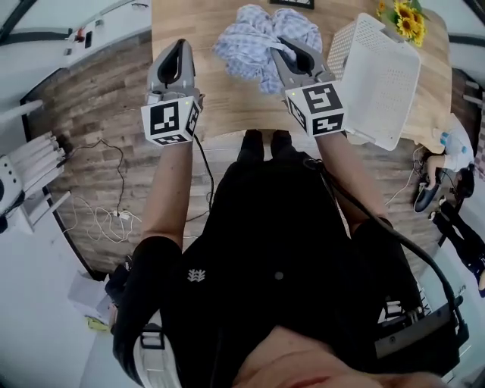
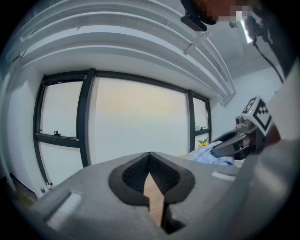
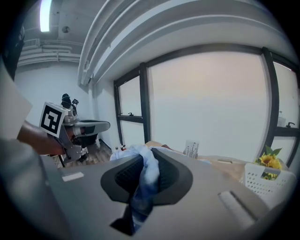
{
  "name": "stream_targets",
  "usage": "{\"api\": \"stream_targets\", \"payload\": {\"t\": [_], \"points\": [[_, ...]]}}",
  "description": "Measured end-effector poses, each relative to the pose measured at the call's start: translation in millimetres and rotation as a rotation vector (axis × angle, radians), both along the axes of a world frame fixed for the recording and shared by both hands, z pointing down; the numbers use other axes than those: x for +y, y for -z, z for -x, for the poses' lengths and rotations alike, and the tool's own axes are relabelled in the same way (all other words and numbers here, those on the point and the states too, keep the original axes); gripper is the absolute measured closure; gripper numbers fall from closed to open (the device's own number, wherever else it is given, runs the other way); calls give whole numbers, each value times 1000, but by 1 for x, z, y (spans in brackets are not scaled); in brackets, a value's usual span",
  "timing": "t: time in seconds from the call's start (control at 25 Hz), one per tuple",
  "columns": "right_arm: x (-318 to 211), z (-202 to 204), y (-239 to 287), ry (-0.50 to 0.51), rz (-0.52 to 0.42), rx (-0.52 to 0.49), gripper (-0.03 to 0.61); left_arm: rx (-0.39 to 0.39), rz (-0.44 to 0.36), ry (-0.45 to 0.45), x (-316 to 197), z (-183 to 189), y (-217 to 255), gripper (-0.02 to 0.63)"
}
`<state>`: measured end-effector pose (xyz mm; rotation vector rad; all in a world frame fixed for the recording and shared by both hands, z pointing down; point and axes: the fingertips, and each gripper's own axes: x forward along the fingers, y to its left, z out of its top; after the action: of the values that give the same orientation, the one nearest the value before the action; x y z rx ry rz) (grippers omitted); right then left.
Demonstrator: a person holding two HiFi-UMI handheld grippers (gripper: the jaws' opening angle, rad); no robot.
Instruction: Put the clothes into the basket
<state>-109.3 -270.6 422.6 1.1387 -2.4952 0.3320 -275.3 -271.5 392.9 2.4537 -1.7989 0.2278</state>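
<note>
The crumpled, pale-blue patterned clothes (image 1: 250,47) hang pinched in the right tool (image 1: 282,44); the left tool (image 1: 179,45) is closed, empty.

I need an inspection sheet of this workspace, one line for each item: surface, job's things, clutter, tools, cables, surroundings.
Surface: wooden table, bare along its near edge.
Job's things: blue and white cloth bunched over the table; white basket to its right.
Clutter: sunflowers at the far right corner.
Tools: left tool shut, nothing between its jaws; right tool shut on a fold of the cloth.
Cables: thin cable loose on the floor at the left; black cable running along the right arm.
Surroundings: wood floor; large windows behind the table.
</note>
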Motion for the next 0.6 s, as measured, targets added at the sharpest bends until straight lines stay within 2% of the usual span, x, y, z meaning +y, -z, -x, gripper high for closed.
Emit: {"api": "stream_targets", "payload": {"t": [0.24, 0.6], "points": [[-8, -13, 48, -34, -58, -18, 535, 33, -26, -40, -1, -13, 35, 615], [-13, -59, 93, -114, -125, -25, 535, 24, -63, -108, -7, -44, 60, 615]]}}
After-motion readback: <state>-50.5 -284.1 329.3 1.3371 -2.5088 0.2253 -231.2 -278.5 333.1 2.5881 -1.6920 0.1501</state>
